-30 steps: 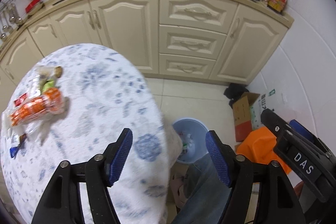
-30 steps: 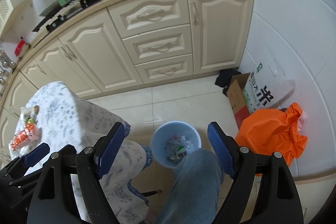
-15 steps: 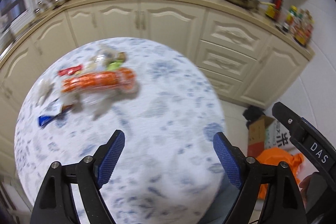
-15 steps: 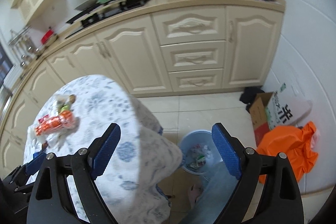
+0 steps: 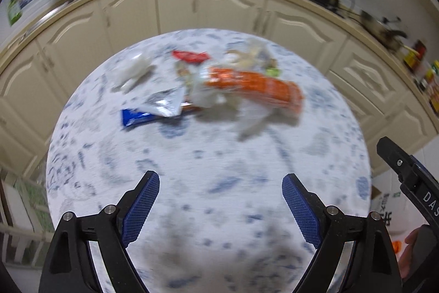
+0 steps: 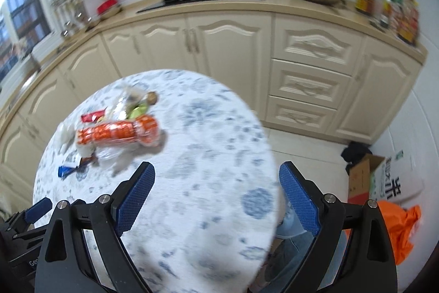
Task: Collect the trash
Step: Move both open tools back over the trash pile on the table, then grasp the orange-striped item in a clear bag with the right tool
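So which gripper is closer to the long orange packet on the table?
Left. The left gripper faces the orange packet straight ahead; the right gripper sits off to its right, nearer the table edge. Both jaws are opening, empty.

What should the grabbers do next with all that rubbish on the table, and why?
Probably move the left gripper forward to the orange wrapper. Its jaws are opening with nothing between them, and the trash pile lies farther across the table. The right gripper is empty too, its jaws opening.
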{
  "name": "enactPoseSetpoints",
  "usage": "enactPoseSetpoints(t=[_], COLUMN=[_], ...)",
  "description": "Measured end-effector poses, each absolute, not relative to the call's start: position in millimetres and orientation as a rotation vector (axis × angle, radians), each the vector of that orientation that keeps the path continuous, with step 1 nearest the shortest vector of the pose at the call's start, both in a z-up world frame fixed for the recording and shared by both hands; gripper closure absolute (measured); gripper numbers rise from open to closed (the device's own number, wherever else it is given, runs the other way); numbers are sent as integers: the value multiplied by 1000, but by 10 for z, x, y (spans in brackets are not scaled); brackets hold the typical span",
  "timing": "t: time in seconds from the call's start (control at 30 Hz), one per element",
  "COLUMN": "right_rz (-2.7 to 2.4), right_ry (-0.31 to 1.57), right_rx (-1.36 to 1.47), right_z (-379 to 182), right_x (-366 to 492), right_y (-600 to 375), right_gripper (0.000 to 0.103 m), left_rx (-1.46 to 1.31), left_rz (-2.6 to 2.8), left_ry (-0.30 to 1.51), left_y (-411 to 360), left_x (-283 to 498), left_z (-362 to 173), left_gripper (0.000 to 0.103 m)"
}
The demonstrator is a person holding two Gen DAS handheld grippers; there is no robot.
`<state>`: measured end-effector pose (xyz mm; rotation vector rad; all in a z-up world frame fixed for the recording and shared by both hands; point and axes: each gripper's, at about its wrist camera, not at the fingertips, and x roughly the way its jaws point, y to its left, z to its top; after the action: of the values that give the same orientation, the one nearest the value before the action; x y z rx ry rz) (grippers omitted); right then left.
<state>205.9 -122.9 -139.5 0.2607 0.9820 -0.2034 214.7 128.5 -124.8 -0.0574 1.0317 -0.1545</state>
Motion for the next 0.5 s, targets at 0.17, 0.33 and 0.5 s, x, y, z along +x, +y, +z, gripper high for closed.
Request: enactPoseSetpoints(t=[0.17,0.33,0.5], right_rz=[-83,-14,67], right_ry=[1018,1027,1034], right_rx=[178,77,-59], right_z=[-1541,-1661,-1827], right_x=[2366,2630,2914], right_y=[-827,-468,-96], right_gripper=[9,9,9], left_rx=[-101,-126,-179], left_rz=[-104,-73,-16], left_ry=[1067,1088,1101], left_y=[1582,1807,2004], left_x=[2340,2543,2720], left_z=[-1393,-1518,-1669], left_gripper=[15,15,15])
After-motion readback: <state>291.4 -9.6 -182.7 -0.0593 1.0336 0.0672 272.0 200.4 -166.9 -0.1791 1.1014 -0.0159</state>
